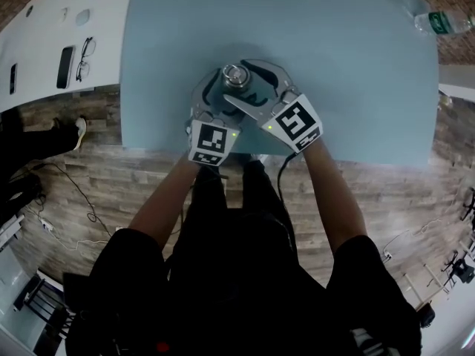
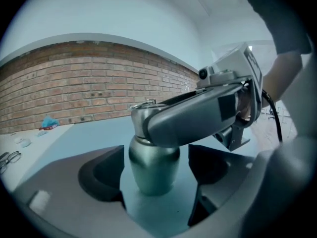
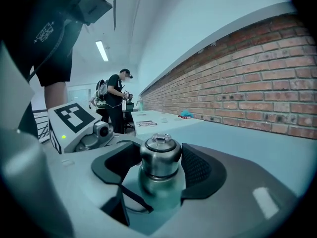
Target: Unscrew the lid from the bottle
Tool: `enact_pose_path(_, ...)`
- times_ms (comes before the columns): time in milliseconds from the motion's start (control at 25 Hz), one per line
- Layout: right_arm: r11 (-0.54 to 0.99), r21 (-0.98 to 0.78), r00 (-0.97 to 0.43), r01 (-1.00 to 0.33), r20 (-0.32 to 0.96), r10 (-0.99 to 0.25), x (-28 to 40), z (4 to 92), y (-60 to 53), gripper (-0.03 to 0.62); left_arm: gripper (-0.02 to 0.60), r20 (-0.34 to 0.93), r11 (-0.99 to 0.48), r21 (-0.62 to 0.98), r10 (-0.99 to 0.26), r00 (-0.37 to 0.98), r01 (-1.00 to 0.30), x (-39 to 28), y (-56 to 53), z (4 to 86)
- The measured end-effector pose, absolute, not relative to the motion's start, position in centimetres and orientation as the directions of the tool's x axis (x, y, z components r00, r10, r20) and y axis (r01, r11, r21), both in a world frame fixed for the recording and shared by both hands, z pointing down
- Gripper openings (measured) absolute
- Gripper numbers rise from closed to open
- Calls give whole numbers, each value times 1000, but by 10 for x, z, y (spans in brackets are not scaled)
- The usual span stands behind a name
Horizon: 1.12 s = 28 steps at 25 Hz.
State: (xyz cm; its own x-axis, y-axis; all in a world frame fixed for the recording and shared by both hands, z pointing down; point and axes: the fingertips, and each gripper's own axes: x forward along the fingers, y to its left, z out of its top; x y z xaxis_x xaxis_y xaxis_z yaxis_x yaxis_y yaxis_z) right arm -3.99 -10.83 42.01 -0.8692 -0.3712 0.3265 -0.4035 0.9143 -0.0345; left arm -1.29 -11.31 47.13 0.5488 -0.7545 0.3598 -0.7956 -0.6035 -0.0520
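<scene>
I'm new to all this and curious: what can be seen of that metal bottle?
The bottle is small, rounded, of dull grey metal, standing upright on the pale blue table. Its shinier lid, with a small loop on top, is still on. The left gripper has fingers either side of the body, not touching. The right gripper has fingers close beside the lid; whether they press it is unclear.
</scene>
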Motion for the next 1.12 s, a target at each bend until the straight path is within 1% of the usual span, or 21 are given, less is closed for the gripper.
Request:
enact_pose_path(200,885,-11,-830,-465,352,-432,-38,418,-113,308,403,341,-493,-38,-824,452,-869,-14,-117,469)
enact_pose_path(440,857,0,-795,-516,374,-478,-38,414,-118,297,399,333,-417,-35,-862,383,-908,-13,-123,468)
enact_pose_path(720,867,-3,-796,-498,397,-456,-39,416,-118,296,390,337,-434,-31,-852,400,-900,-9,-129,468)
enact_pose_path(840,874,-5,-800,-486,404,-443,-40,417,-117,288,374,341,-446,-29,-846,411,-895,-7,-128,468)
enact_pose_path(920,878,0,-802,-479,407,-437,-41,417,-115,268,365,347,-452,-23,-840,417,-892,-6,-126,472)
enact_pose_path(1120,882,4,-810,-471,393,-435,-42,417,-114,267,362,339,-471,-29,-835,434,-882,-6,-127,468)
